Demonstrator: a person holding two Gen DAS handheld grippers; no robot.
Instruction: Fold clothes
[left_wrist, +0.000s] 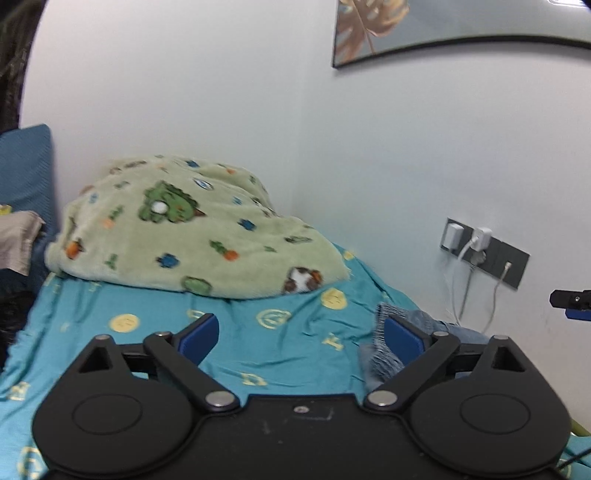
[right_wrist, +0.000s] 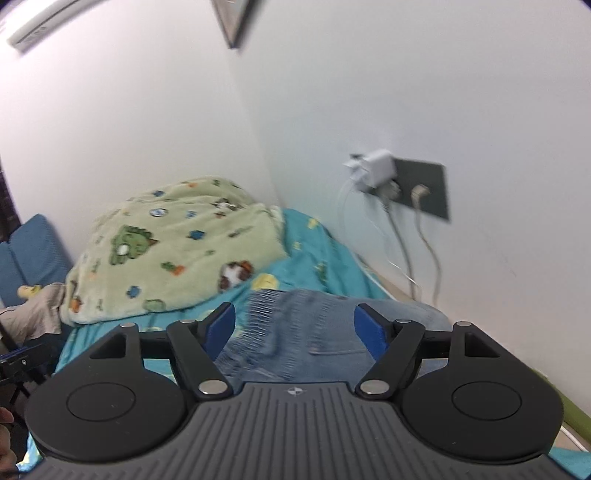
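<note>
A blue denim garment with a frayed hem (right_wrist: 295, 332) lies on the teal bedsheet (right_wrist: 317, 254) near the wall. My right gripper (right_wrist: 294, 328) is open and hovers just above it, the denim showing between the blue pads. My left gripper (left_wrist: 301, 338) is open over the teal bedsheet (left_wrist: 266, 354). The denim garment (left_wrist: 384, 347) lies by its right pad and partly behind it. The tip of the right gripper (left_wrist: 570, 301) shows at the right edge of the left wrist view.
A green fleece blanket with cartoon prints (left_wrist: 192, 229) is heaped at the head of the bed. A dark wall socket panel with chargers and hanging cables (right_wrist: 402, 184) is on the right wall. A blue cushion (left_wrist: 26, 166) and beige cloth (left_wrist: 18, 236) sit at the left.
</note>
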